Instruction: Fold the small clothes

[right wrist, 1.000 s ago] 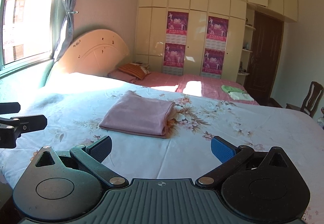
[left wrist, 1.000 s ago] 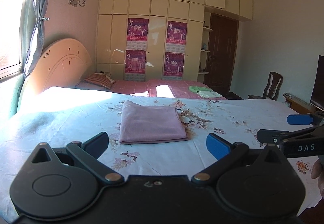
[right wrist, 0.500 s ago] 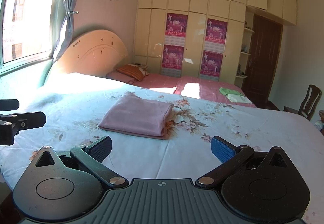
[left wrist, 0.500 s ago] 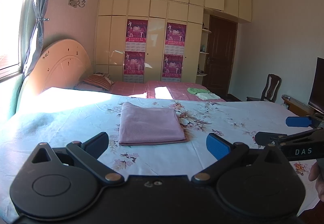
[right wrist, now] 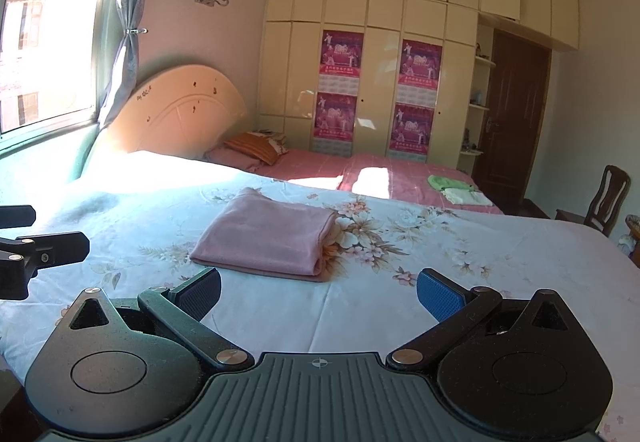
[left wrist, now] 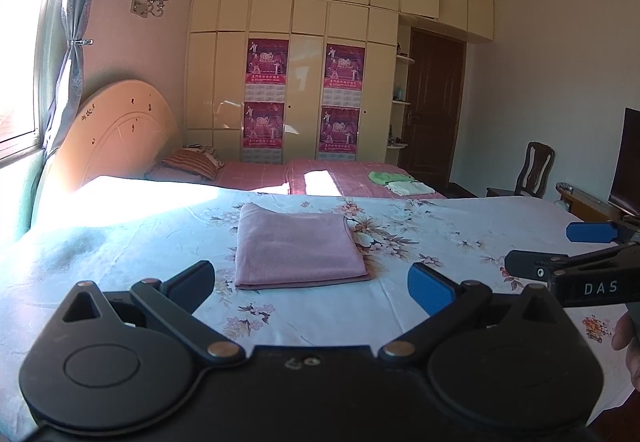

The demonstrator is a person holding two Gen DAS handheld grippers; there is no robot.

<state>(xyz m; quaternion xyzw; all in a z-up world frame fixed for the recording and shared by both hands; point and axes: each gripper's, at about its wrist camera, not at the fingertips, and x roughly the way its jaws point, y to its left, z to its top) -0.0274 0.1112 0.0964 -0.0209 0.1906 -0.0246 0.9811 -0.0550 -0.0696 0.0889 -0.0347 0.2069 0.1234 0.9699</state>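
Folded pink cloth [left wrist: 298, 246] flat on floral bed sheet [left wrist: 440, 226], mid-bed, edges squared, fold edge toward right side in right wrist view [right wrist: 264, 234]. Bare sheet all round cloth; near edge of bed just below both grippers. Left gripper [left wrist: 312, 282] spread wide, empty, short of cloth. Right gripper [right wrist: 318, 292] likewise released, empty, just short of cloth's near corner. Beyond: second bed, pink cover [left wrist: 340, 178], with green and white clothes [left wrist: 396, 182]; headboard [left wrist: 120, 130], wardrobe [left wrist: 304, 42], chair [left wrist: 534, 170] well apart.
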